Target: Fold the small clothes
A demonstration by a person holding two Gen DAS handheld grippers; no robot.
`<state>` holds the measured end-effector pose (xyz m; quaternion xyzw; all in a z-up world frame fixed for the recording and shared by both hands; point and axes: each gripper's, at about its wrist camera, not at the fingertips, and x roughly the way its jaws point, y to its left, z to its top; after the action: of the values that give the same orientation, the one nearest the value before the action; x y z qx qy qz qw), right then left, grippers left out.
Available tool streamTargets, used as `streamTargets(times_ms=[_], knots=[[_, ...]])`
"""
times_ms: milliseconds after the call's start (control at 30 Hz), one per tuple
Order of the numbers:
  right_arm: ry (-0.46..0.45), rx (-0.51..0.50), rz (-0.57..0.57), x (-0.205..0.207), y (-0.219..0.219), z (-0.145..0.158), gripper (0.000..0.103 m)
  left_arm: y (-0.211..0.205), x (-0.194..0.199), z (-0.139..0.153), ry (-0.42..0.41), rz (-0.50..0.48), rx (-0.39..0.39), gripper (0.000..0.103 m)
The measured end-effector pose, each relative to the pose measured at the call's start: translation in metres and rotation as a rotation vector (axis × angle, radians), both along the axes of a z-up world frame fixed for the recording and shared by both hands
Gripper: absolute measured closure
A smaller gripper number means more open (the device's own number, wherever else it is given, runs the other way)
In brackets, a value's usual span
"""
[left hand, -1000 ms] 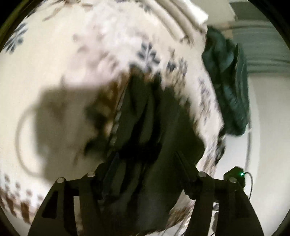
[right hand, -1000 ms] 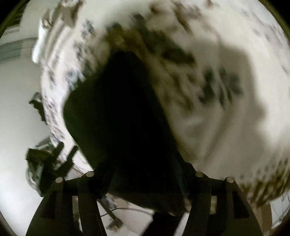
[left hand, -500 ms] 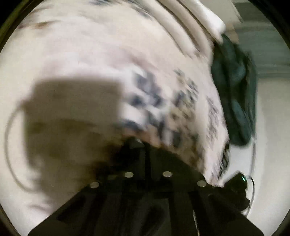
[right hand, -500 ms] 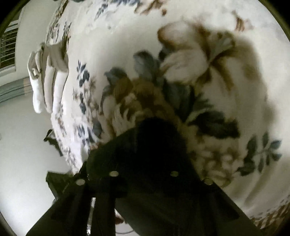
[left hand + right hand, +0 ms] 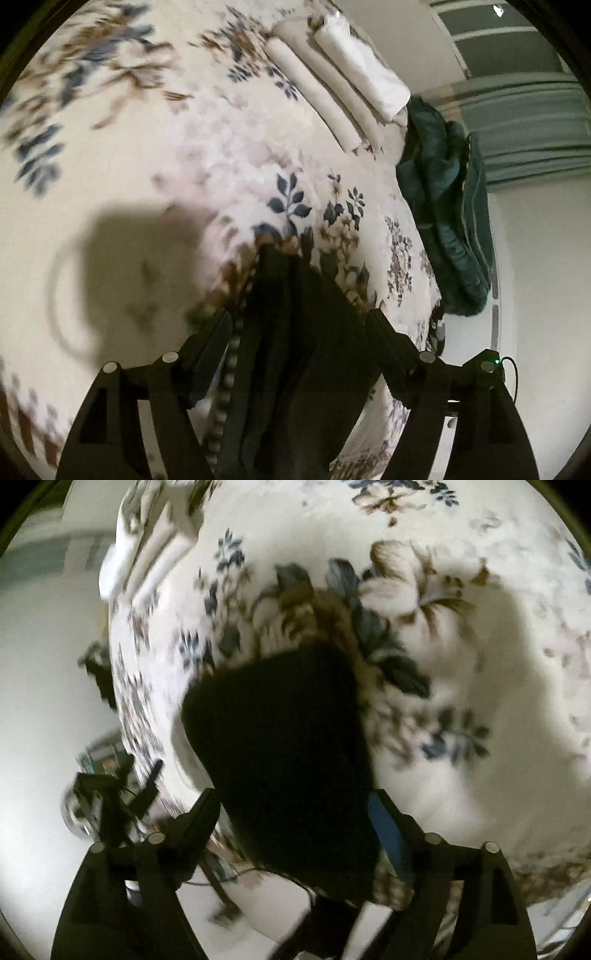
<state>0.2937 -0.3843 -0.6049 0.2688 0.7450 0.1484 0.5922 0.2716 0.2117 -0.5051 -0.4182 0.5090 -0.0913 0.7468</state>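
Observation:
A dark, near-black small garment [image 5: 295,332] lies on the flowered bedspread [image 5: 147,147], with a pale dotted trim along its left edge. My left gripper [image 5: 299,321] is open, its fingers standing on either side of the garment. In the right wrist view the same dark garment [image 5: 288,746] lies as a folded block near the bed's edge. My right gripper [image 5: 295,801] is open too, a finger on each side of the cloth. Whether the fingers touch the cloth is unclear.
Folded white and beige cloths [image 5: 343,81] lie stacked at the far side of the bed, also showing in the right wrist view [image 5: 147,546]. A teal quilted blanket [image 5: 447,229] hangs off the bed's right edge. Dark gear and cables [image 5: 107,786] sit on the white floor.
Half a second ago both grippers were shut close over the garment. Now both have opened and drawn back, leaving the garment lying on the bedspread.

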Motion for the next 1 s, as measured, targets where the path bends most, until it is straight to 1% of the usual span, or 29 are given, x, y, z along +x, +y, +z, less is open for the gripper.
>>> streamTargets(times_ms=[67,100,133,200,233,267,300,333,367,400,433,467,533,567,600,633,667,700,767,867,900,967,1000], knots=[[-0.003,-0.017,0.084,-0.002,-0.002,0.003,0.018,-0.009,-0.026,0.003,-0.005,0.047,-0.008,0.03],[-0.013,-0.022,0.143,-0.002,-0.001,0.005,0.018,-0.016,-0.049,0.001,0.005,0.083,-0.002,0.03],[-0.02,-0.027,0.187,0.0,-0.001,0.004,0.018,-0.027,-0.06,-0.004,0.022,0.113,-0.002,0.03],[-0.04,-0.041,0.309,0.006,0.003,0.001,0.018,-0.039,-0.099,-0.017,0.056,0.193,-0.023,0.03],[-0.053,-0.062,0.361,0.011,0.005,-0.001,0.018,-0.047,-0.12,-0.028,0.086,0.241,-0.034,0.03],[-0.062,-0.089,0.397,0.015,0.006,-0.003,0.018,-0.057,-0.14,-0.043,0.133,0.285,-0.043,0.03],[-0.072,-0.112,0.437,0.021,0.009,-0.005,0.018,-0.064,-0.154,-0.054,0.174,0.315,-0.047,0.03],[-0.085,-0.126,0.476,0.027,0.012,-0.006,0.018,-0.074,-0.168,-0.068,0.221,0.349,-0.04,0.03],[-0.104,-0.137,0.515,0.034,0.015,-0.006,0.018,-0.08,-0.179,-0.076,0.252,0.376,-0.025,0.03],[-0.125,-0.142,0.554,0.042,0.02,-0.005,0.018,-0.085,-0.187,-0.083,0.265,0.4,-0.01,0.03],[-0.136,-0.142,0.574,0.048,0.023,-0.005,0.018,-0.09,-0.192,-0.088,0.269,0.418,0.029,0.03],[-0.155,-0.138,0.602,0.056,0.029,-0.004,0.018,-0.094,-0.191,-0.092,0.286,0.428,0.089,0.03],[-0.18,-0.15,0.65,0.069,0.04,-0.005,0.018,-0.097,-0.184,-0.098,0.286,0.437,0.149,0.03],[-0.193,-0.165,0.674,0.076,0.046,-0.008,0.018,-0.098,-0.177,-0.101,0.291,0.443,0.199,0.03],[-0.202,-0.178,0.688,0.081,0.052,-0.011,0.018,-0.098,-0.17,-0.104,0.282,0.442,0.233,0.032],[-0.208,-0.193,0.696,0.087,0.056,-0.015,0.018,-0.099,-0.164,-0.105,0.281,0.435,0.275,0.036],[-0.206,-0.202,0.694,0.09,0.058,-0.018,0.018,-0.102,-0.157,-0.107,0.28,0.412,0.313,0.065],[-0.2,-0.208,0.687,0.093,0.06,-0.023,0.018,-0.104,-0.15,-0.106,0.259,0.376,0.33,0.092],[-0.19,-0.215,0.663,0.099,0.063,-0.031,0.018,-0.102,-0.145,-0.103,0.239,0.358,0.337,0.093],[-0.191,-0.189,0.655,0.108,0.071,-0.037,0.018,-0.087,-0.148,-0.1,0.216,0.383,0.304,0.093],[-0.195,-0.168,0.662,0.111,0.076,-0.038,0.018,-0.083,-0.148,-0.101,0.207,0.393,0.286,0.093],[-0.196,-0.115,0.704,0.116,0.088,-0.041,0.018,-0.077,-0.15,-0.105,0.191,0.387,0.213,0.091],[-0.194,-0.09,0.729,0.118,0.094,-0.043,0.018,-0.075,-0.154,-0.106,0.19,0.399,0.194,0.086]])
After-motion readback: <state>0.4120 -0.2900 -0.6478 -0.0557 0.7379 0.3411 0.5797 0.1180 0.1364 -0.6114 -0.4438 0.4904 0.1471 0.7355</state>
